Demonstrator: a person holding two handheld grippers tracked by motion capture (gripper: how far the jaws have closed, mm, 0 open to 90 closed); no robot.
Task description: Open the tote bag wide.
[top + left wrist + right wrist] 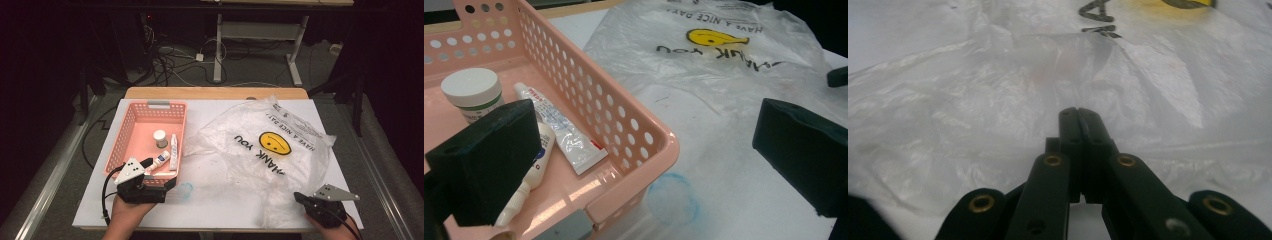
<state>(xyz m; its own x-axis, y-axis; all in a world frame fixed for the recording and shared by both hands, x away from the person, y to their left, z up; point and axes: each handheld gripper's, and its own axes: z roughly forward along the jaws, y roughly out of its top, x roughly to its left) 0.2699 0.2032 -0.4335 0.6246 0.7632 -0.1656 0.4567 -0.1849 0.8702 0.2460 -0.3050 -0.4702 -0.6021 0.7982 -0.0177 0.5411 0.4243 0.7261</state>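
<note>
1. Black foam pads on the left gripper (644, 155) stand wide apart with nothing between them. One pad (489, 162) hangs inside the basket (624, 125), over the small bottle (531, 172). The other pad is held outside the near corner, above the table (724, 200).
2. The right gripper (1078, 112) is seen with its jaws pressed together. They lie low on the bag (973, 100) at its near edge. Whether film is pinched between them cannot be told.
3. The step in hand is judged to be a pick from the basket, with the bag meant as the destination.
4. The basket wall is straddled at present. Before closing, both pads should be brought inside the rim, or the wall will be caught instead of an item.
5. The bottle lies on its side near the front wall, its nozzle toward the corner. It is best gripped across its body, not by the thin tip.
6. The tube (561, 127) lies just beside the bottle and appears to touch it. A narrow, centred approach is advised so that the tube is not dragged along.
7. The jar (472, 95) stands upright farther back and is well placed to be left alone.
8. The bag lies flat and crumpled, its print facing away. Its mouth is not visibly open. It should be lifted and held apart by the right gripper before any item is carried over.
9. A blue smudge (672, 200) on the table can be ignored.
</note>
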